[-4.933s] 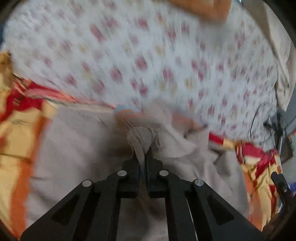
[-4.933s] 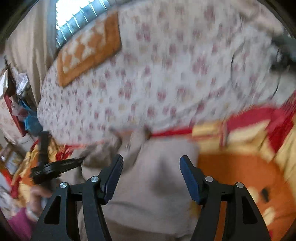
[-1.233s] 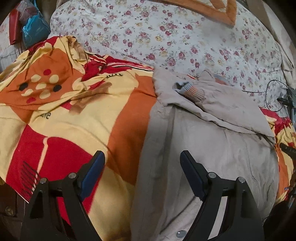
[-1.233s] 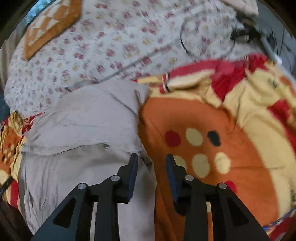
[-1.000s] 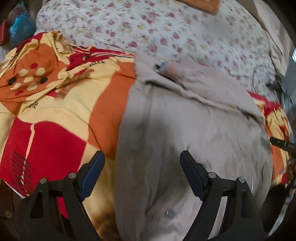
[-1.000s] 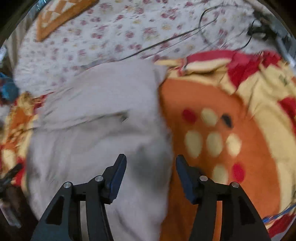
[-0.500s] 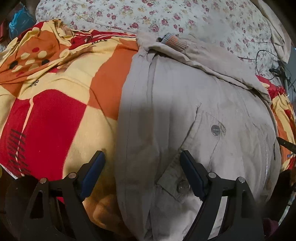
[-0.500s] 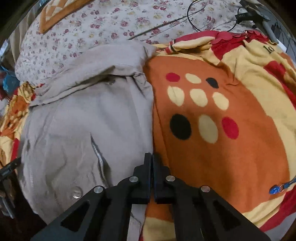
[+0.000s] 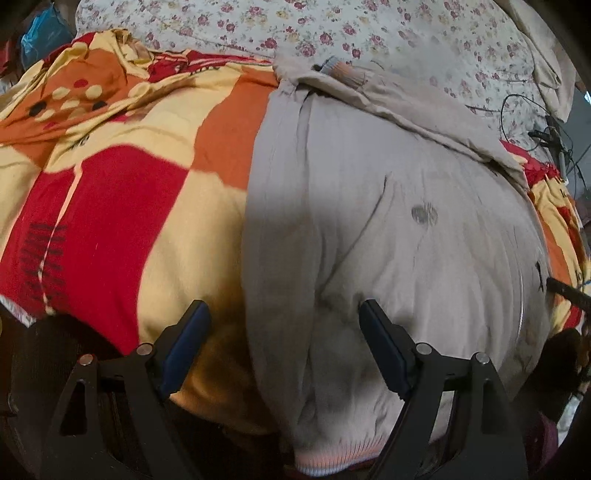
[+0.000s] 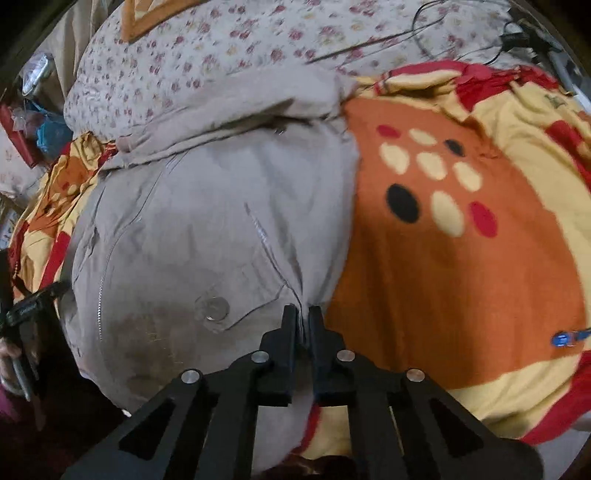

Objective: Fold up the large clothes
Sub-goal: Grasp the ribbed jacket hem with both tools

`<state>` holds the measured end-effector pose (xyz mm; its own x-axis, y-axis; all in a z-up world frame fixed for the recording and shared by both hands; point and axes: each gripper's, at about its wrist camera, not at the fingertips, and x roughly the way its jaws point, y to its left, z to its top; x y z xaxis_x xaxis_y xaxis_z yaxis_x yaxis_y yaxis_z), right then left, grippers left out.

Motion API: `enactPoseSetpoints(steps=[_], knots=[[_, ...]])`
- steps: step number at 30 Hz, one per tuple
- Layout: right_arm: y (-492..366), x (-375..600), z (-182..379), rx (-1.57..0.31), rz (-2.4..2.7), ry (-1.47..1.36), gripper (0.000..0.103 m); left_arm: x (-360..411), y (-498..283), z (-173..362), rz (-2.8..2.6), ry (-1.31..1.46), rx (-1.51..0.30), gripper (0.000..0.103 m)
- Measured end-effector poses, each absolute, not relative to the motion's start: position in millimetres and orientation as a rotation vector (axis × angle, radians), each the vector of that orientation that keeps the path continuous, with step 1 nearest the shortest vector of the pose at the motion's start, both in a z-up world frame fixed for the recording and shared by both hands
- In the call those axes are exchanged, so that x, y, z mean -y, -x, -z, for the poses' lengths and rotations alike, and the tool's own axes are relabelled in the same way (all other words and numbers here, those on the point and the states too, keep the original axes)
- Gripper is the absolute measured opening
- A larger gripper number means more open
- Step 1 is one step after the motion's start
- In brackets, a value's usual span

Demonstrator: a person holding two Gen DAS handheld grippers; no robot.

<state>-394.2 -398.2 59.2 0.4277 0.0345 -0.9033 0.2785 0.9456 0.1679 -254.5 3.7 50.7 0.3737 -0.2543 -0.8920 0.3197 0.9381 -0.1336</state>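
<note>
A beige jacket (image 9: 388,206) lies flat on a red, orange and yellow blanket (image 9: 110,192), its sleeve folded across the top and its ribbed hem (image 9: 332,458) at the near edge. My left gripper (image 9: 284,332) hangs open over the jacket's left edge, one finger above the blanket and the other above the fabric. In the right wrist view my right gripper (image 10: 303,317) is shut on a pinch of the jacket (image 10: 207,221) at its right edge, near a snap button (image 10: 216,308). Creases run into the fingertips.
A floral sheet (image 10: 221,44) covers the bed beyond the blanket, with an orange patterned cushion (image 10: 147,18) at the back. Black cables (image 10: 517,37) lie at the far right. A blue bag (image 9: 40,37) sits off the bed's left side. The bed drops away at the dark near edge.
My right gripper's fingers have gone from wide apart to shut on the jacket's right edge. Both views have slid toward the jacket's hem. The left gripper has stayed open.
</note>
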Motion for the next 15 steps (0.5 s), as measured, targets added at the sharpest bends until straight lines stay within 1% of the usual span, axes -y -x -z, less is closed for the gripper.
enactPoseSetpoints(steps=[2, 3, 4, 5, 6, 7, 11, 15], knots=[[398, 399, -58, -1.144, 0.149, -0.318, 0.006, -7, 262, -49, 0.372, -0.072, -1.138, 0.083], [399, 398, -58, -1.153, 0.138, -0.321, 0.015, -9, 266, -49, 0.377, -0.071, -1.141, 0.083], [402, 395, -56, -1.174, 0.119, -0.334, 0.029, -12, 270, -49, 0.382, -0.065, -1.143, 0.083], [406, 394, -55, -1.197, 0.091, -0.358, 0.04, -14, 272, -49, 0.385, -0.061, -1.144, 0.083], [413, 392, -51, -1.226, 0.045, -0.398, 0.057, -17, 276, -47, 0.386, -0.059, -1.15, 0.083], [418, 387, -48, -1.249, 0.001, -0.425, 0.061, -19, 278, -45, 0.383, -0.059, -1.159, 0.083], [436, 367, -29, -1.339, -0.073, -0.424, 0.063, -26, 286, -35, 0.39, -0.037, -1.205, 0.083], [440, 356, -7, -1.388, -0.132, -0.451, 0.064, -28, 283, -30, 0.4, -0.011, -1.242, 0.083]])
